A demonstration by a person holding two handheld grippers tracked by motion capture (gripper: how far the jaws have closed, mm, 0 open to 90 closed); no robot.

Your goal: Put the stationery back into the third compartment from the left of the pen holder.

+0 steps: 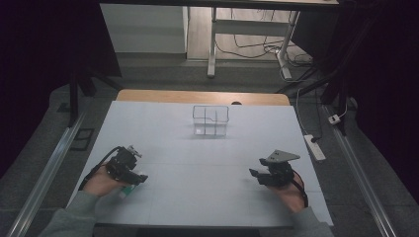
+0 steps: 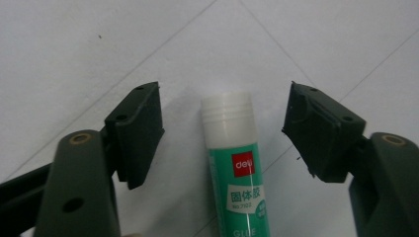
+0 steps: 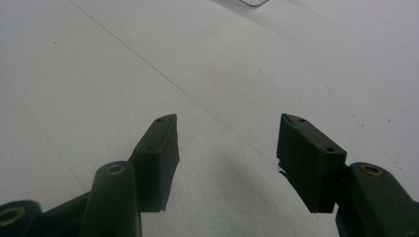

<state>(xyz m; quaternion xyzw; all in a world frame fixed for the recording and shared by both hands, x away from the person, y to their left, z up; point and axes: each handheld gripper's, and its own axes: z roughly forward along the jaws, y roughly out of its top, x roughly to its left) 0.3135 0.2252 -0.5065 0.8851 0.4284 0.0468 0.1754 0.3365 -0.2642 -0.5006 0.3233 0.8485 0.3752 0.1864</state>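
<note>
- The high view looks forward and down across the white table [image 1: 207,163].
- Both gripper views sit close above that table, sharing its surface.

You see the high view dim overall, with its left and right edges falling into near-black, while the white table top [image 1: 207,163] reads pale grey-blue and the floor at the top centre catches brighter light. In the left gripper view you get even, soft light on the sheet, a sharp label on the glue stick [image 2: 237,163], and jaws going soft and dark toward the bottom corners. In the right gripper view you find a faint shadow on the sheet between the jaws, and the upper part of the frame is slightly hazy.
</note>
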